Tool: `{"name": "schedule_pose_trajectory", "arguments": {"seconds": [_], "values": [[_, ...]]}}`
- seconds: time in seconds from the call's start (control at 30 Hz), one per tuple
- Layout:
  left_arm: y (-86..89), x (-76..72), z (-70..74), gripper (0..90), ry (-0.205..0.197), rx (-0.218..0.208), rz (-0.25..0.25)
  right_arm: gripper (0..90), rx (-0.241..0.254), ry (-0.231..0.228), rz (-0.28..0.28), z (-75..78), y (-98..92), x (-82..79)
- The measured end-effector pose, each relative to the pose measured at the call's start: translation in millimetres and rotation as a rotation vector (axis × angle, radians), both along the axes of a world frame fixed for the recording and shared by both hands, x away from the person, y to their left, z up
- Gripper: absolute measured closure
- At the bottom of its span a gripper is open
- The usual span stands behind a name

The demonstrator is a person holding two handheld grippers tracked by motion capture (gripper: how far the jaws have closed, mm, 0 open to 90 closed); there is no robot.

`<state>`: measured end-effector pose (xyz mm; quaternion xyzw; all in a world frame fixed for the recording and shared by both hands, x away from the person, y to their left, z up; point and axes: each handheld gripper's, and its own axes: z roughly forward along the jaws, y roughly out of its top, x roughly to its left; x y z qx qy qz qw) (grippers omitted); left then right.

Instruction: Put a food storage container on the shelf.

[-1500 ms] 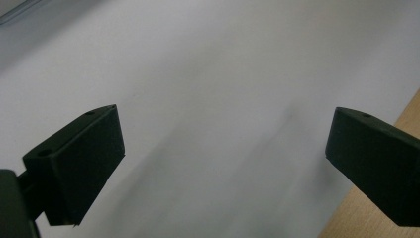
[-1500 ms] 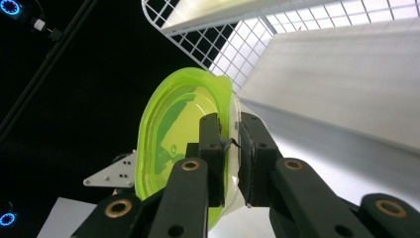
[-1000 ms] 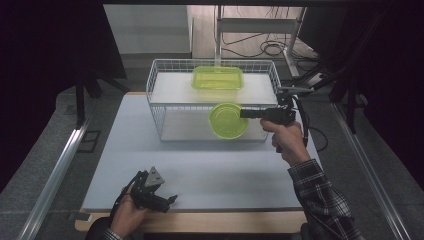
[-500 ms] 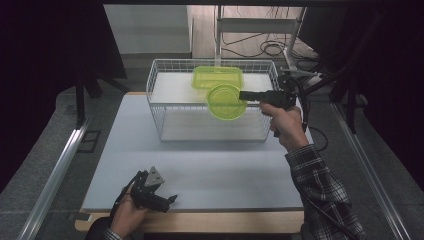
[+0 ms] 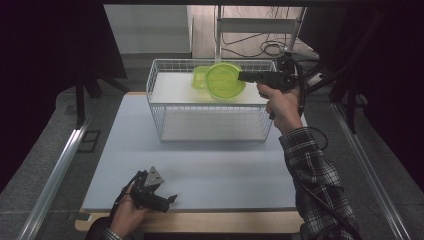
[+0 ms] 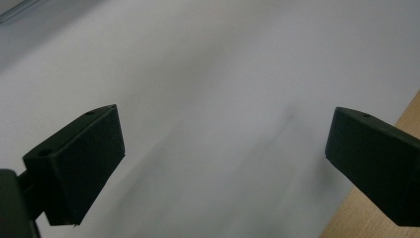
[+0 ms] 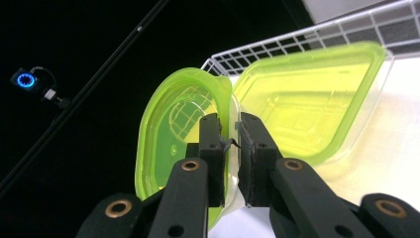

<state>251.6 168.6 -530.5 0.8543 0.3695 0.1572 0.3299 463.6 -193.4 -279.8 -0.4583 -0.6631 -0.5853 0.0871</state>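
Note:
A round lime-green plastic container (image 5: pixel 225 80) hangs on edge over the top shelf of a white wire basket (image 5: pixel 210 125), with my right gripper (image 5: pixel 242 76) shut on its rim. In the right gripper view the jaws (image 7: pixel 232 144) pinch that rim, and the round container (image 7: pixel 168 139) stands tilted beside a rectangular lime-green container (image 7: pixel 307 104) lying on the shelf. The rectangular container (image 5: pixel 199 78) sits just behind and left of the round one. My left gripper (image 5: pixel 170 200) rests open near the table's front left edge, its jaws (image 6: pixel 223 158) wide apart over bare tabletop.
The wire basket has a raised rim (image 7: pixel 257 49) and a lower shelf (image 5: pixel 210 127). A pale table surface (image 5: pixel 225 170) stretches in front of it, with a wooden front edge (image 6: pixel 376 223). Dark stands and cables are behind the table at the right.
My right gripper has carried the round container up from the basket's front to over its top shelf, next to the rectangular container. The left gripper has stayed put.

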Motion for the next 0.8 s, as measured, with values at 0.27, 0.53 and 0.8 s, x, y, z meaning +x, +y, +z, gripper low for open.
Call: {"name": "schedule_pose_trajectory", "arguments": {"seconds": [0.27, 0.53, 0.8], "values": [[0.1, 0.0, 0.0, 1.6, 0.001, 0.000, 0.000, 81.0, -0.009, -0.015, -0.036, 9.2, 5.9, 9.7], [0.1, -0.2, 0.1, 1.7, 0.001, 0.000, -0.003, 81.0, -0.036, -0.024, -0.079, 14.5, 16.1, 21.6], [1.4, -0.3, 0.2, 1.7, -0.001, -0.003, -0.002, 80.9, -0.072, -0.028, -0.125, 15.9, 25.1, 33.3]]}}
